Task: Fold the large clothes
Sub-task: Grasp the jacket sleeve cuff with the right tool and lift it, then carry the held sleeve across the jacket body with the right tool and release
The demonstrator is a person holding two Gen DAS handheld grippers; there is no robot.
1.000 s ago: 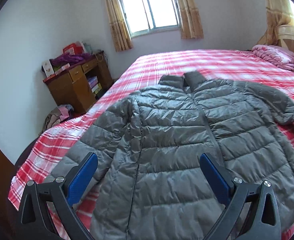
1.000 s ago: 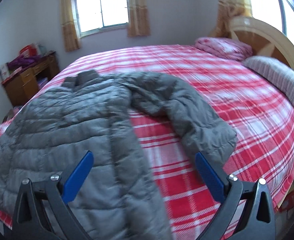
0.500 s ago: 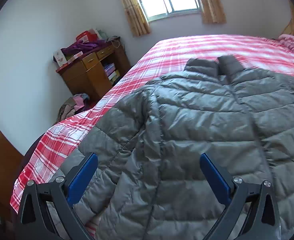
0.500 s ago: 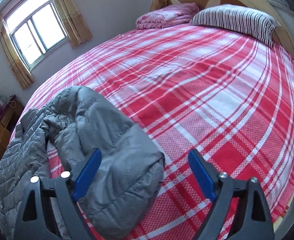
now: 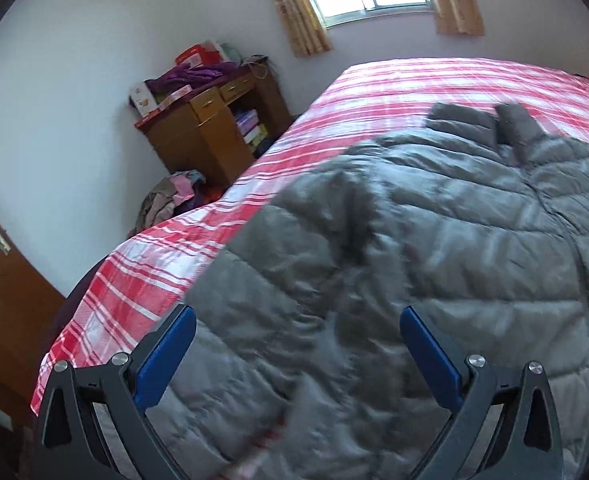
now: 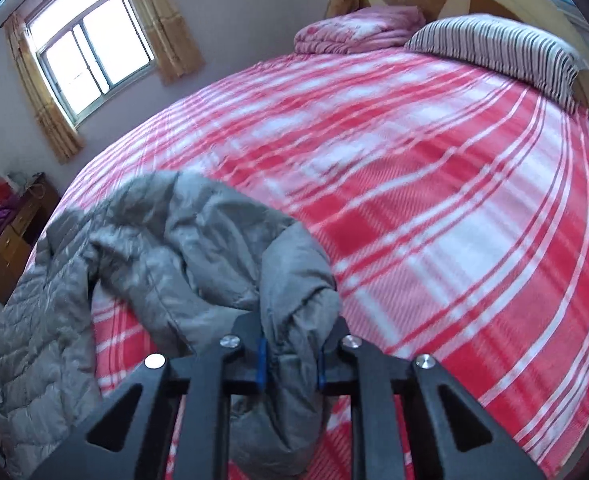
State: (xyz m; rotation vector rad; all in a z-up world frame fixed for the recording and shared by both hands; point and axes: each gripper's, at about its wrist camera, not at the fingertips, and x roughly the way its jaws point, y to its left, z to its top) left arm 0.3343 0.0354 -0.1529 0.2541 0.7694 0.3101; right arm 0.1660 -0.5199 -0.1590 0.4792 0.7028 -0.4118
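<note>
Two tongs work a grey puffer jacket (image 5: 434,248) spread on a red plaid bed (image 6: 434,200). The right gripper (image 6: 290,356), spread a second ago with nothing between its pads, has just closed and now pinches the cuff end of the jacket's sleeve (image 6: 294,280). The left gripper (image 5: 294,344), closer in than before, hangs spread over the other sleeve, whose fabric lies below and between its blue pads (image 5: 166,356).

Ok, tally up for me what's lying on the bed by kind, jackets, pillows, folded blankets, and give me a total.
Grey puffer jacket: 1
Striped pillow: 1
Folded pink blanket: 1
Total: 3 things lying on the red plaid bed.
</note>
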